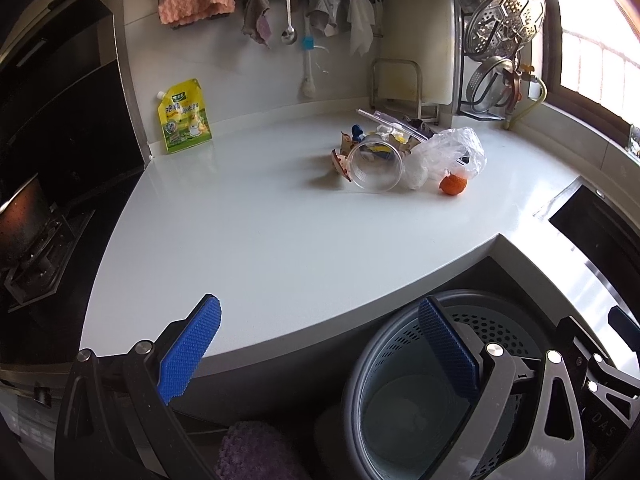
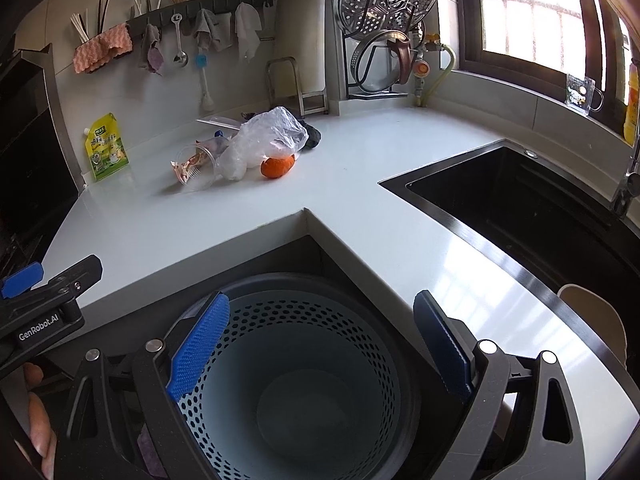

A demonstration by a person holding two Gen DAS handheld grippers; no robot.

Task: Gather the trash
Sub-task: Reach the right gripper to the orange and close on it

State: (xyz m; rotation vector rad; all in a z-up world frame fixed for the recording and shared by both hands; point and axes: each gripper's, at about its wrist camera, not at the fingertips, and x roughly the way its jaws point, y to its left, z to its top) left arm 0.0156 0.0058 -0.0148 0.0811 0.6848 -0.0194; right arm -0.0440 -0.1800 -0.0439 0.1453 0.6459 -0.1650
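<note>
A pile of trash lies at the back of the white counter: a clear plastic cup on its side, a crumpled clear plastic bag, an orange peel, wrappers and a dark scrap. It also shows in the right wrist view: the cup, the bag, the peel. A grey perforated bin stands on the floor in the counter's inner corner and shows in the left wrist view too. My left gripper is open and empty over the counter's front edge. My right gripper is open and empty above the bin.
A yellow-green refill pouch leans on the back wall. A black sink is set into the counter at the right. A dish rack with steamer trays stands in the corner. A stove lies at the left.
</note>
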